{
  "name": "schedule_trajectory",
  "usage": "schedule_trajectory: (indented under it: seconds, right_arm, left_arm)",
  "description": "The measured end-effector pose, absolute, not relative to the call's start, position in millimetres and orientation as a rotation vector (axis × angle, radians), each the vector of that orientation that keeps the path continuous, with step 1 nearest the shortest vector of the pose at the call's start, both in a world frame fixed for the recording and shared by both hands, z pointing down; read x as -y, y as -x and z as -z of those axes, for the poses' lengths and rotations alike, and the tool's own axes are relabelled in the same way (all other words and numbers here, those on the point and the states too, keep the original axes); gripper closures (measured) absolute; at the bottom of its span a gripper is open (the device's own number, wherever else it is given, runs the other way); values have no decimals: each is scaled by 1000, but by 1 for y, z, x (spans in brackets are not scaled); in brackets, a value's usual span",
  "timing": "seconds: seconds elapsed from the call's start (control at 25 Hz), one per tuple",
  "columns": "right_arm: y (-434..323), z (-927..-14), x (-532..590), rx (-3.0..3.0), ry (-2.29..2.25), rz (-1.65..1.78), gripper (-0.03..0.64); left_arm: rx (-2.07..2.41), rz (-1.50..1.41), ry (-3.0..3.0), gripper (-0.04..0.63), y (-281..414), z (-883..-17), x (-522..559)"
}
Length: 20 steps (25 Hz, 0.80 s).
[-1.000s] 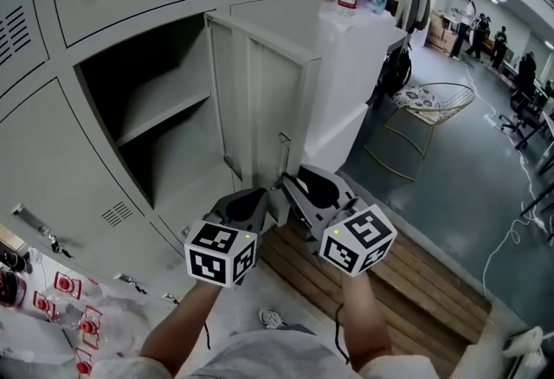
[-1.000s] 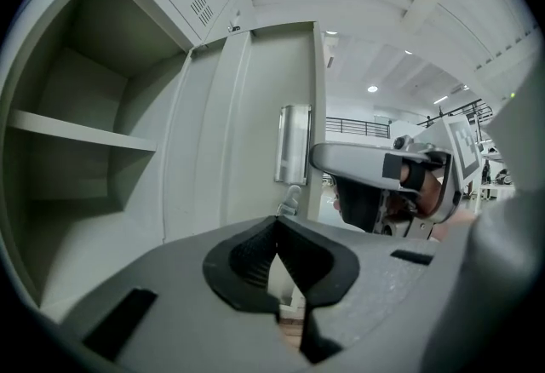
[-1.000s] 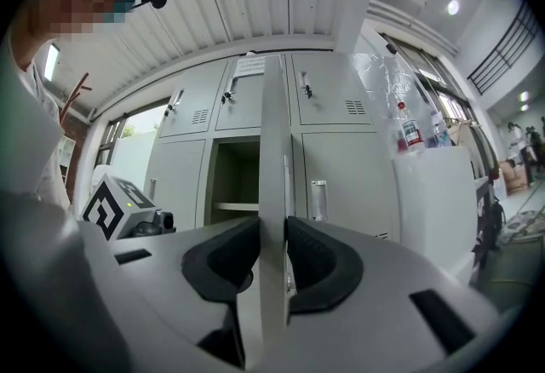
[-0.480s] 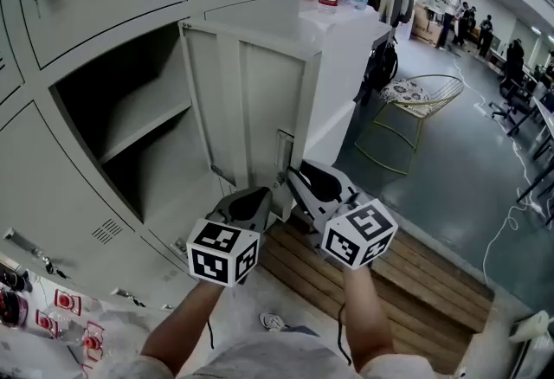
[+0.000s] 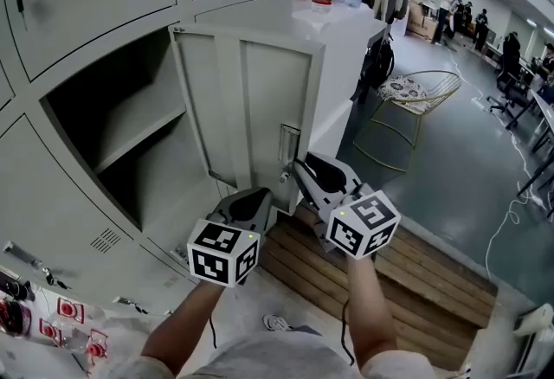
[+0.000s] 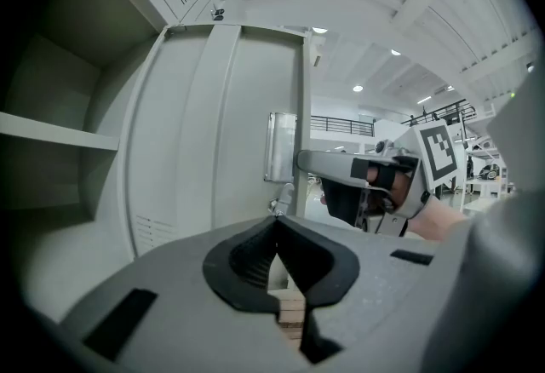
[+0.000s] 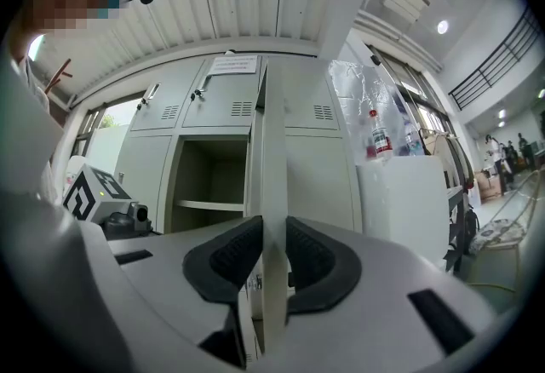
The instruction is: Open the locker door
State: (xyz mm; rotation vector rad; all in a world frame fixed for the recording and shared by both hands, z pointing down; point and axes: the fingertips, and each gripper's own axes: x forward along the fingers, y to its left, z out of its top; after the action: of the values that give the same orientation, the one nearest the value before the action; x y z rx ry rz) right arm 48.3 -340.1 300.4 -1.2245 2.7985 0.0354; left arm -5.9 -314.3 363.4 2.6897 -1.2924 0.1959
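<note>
Grey locker door (image 7: 272, 150) between right fingers (image 7: 228, 262)

Right claw (image 5: 293, 170) at open locker door (image 5: 264, 100) edge

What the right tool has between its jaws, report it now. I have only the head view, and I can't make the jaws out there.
Observer: In the right gripper view, the right tool has the locker door edge-on between its jaws, with a pad pressing on each face. The jaws have just been closing.
Operator: Now give me the left tool.
Observer: The left gripper view shows the left tool with its jaws together and nothing held between them.
</note>
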Motion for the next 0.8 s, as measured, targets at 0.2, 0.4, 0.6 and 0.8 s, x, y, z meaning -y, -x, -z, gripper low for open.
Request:
schedule_trajectory:
  seconds: [0.2,0.4,0.6,0.8]
  right_arm:
    - [-56,-302,352,-2785,1274,-23,534]
    - [-61,-301,362,-2770,1316,-30,532]
    - [-68,-303,371,-2735,1386,-33,531]
    - [-73,-303,379,-2673,1484,-4,531]
  left_arm:
    - [1297,-189,-2698,589,8,-360,316]
    - [1302,-182,-2705,589,11,-356,314]
    - [1313,-181,-2695,589,16,-358,312]
    - [1337,-179,-2677,589,26,-359,310]
